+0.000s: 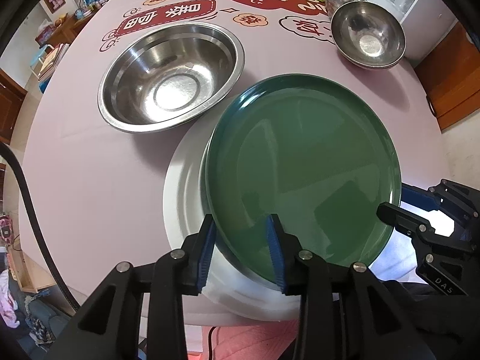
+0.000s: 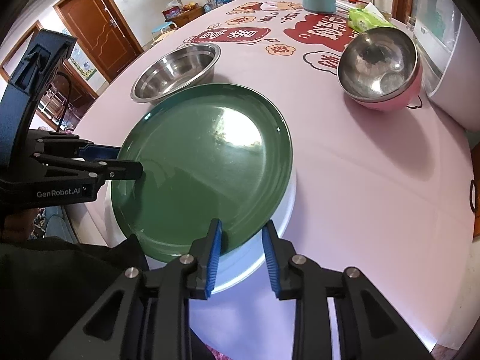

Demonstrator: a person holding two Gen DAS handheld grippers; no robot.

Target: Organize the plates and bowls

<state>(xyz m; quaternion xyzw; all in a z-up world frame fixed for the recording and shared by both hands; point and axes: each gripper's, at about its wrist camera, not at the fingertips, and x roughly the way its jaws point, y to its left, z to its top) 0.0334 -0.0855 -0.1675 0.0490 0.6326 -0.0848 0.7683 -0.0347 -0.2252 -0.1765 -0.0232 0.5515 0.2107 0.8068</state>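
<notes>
The green plate (image 1: pixel 303 174) lies on top of a white plate (image 1: pixel 183 192) at the near edge of the table (image 1: pixel 90 165), sitting off-centre so the white rim shows on one side. Both pairs of tongs straddle the green plate's near rim from opposite sides. The left tongs (image 1: pixel 243 252) have one blue pad under or outside the rim and the other over the plate's face; a gap shows on each side, so they stand narrowly parted and do not seem to press. The right tongs (image 2: pixel 241 258) stand likewise, a little apart, with the rim passing between them and the right-hand pad clear of the plate.

The plate is round, so no long axis matters; what matters is that it lies directly ahead of and below both tongs, each equally near. I judge the plate as set down and being let go, so the next move is straight back from the rim. The large steel bowl (image 1: pixel 171 78) sits just beyond the plates, and the nested small bowls (image 2: pixel 381 69) well apart to the right.
</notes>
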